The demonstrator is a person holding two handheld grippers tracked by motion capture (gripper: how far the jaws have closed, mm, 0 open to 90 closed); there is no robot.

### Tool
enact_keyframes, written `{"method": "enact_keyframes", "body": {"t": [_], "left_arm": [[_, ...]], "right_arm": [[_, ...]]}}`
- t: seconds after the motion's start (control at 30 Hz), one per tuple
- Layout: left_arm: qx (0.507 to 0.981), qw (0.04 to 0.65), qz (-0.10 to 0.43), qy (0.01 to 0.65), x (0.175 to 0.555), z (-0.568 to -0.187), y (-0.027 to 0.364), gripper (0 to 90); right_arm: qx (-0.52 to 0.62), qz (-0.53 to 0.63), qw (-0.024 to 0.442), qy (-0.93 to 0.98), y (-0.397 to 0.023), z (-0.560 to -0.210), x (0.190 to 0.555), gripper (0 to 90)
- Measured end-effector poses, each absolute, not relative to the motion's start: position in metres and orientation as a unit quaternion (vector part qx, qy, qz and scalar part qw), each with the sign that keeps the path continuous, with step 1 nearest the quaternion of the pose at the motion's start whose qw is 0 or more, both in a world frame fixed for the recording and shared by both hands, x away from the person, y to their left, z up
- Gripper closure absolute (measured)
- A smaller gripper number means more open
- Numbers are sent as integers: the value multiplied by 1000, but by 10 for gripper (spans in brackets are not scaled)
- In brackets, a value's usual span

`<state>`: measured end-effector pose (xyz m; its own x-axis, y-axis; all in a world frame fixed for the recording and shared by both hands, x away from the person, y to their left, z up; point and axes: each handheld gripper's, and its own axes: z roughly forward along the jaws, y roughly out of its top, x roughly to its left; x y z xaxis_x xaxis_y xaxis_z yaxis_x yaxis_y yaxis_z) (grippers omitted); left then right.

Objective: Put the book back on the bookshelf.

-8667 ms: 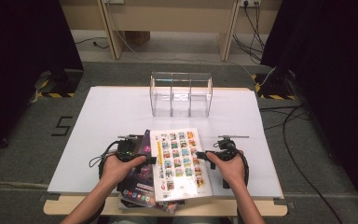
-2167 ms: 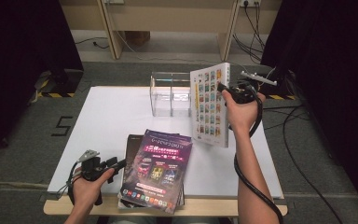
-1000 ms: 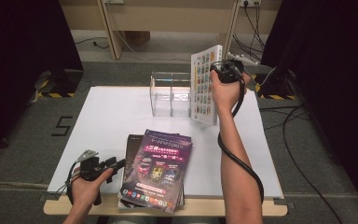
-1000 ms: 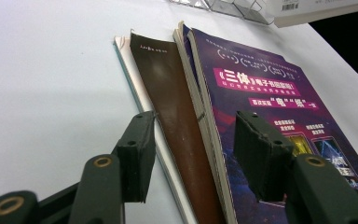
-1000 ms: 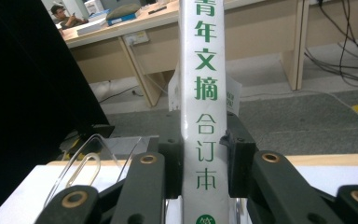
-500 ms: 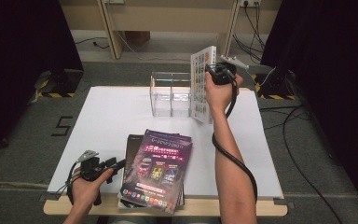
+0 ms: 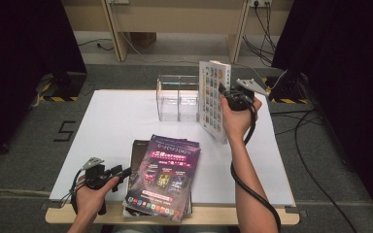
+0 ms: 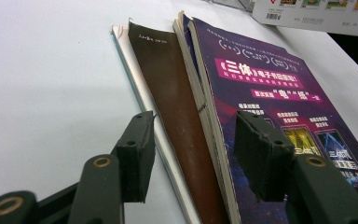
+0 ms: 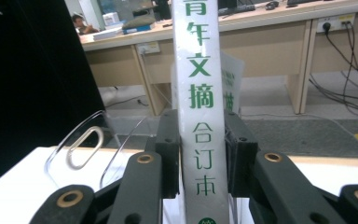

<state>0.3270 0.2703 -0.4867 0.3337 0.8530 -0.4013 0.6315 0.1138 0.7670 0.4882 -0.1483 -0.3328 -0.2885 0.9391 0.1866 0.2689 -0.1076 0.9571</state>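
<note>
My right gripper is shut on the spine of a white book with green characters, held upright at the right end of a clear acrylic rack. Its jaws have just been opening slightly, with the spine still between the pads. Whether the book's lower edge sits in a compartment I cannot tell. My left gripper stands open low at the left edge of a stack of books. A purple magazine lies on top, over a brown-covered book.
The white table top stretches bare on the left and between the stack and the rack. The rack stands at the table's far edge. Cables run over the floor at the right, and desks stand behind.
My right hand has brought the upright white book down and slightly toward the near side, by the rack's right end. The left hand and the stack have stayed put.
</note>
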Motion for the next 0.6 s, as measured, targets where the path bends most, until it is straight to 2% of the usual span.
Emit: {"method": "enact_keyframes", "body": {"t": [0.33,0.6], "left_arm": [[654,487,112,567,327,-487,271,477],[651,488,112,571,326,-487,273,476]], "right_arm": [[509,532,294,609,-161,-344,442,698],[512,518,289,621,-169,-353,420,678]]}}
